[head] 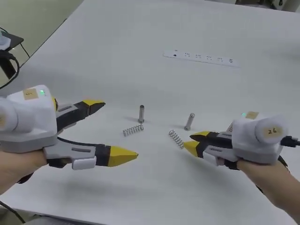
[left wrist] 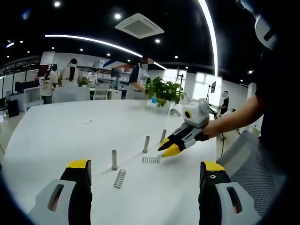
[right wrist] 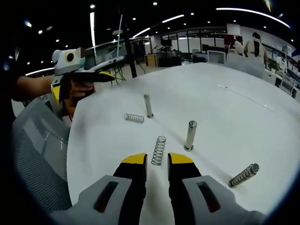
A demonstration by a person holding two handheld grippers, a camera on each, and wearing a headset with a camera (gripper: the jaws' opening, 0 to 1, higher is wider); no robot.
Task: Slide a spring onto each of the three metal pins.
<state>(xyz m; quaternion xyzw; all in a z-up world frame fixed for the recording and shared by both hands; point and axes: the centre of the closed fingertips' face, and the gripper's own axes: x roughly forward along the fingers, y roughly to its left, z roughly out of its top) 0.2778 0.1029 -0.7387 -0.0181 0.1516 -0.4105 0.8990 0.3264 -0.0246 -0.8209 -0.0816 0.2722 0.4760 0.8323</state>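
Under both grippers: a white table [head: 140, 37] is spread, and everything is laid on it.
Left gripper [head: 119, 128]: held above the table's left side; its jaws are spread wide and nothing is gripped.
Right gripper [head: 189, 141]: held low at the right; its jaws are drawn close with a narrow gap left, and nothing is pinched.
Power strip [head: 201, 58]: laid flat at the far side.
Pins: 2 are stood upright between the grippers, the left pin [head: 141, 114] and the right pin [head: 189, 121]; the 3rd pin [right wrist: 254, 167] is laid flat, sleeved by the fitted spring [right wrist: 241, 176].
Loose springs: the 1st spring [head: 133, 130] is laid just beside the left pin; the 2nd spring [head: 176, 138] is laid just ahead of the right gripper's tips.
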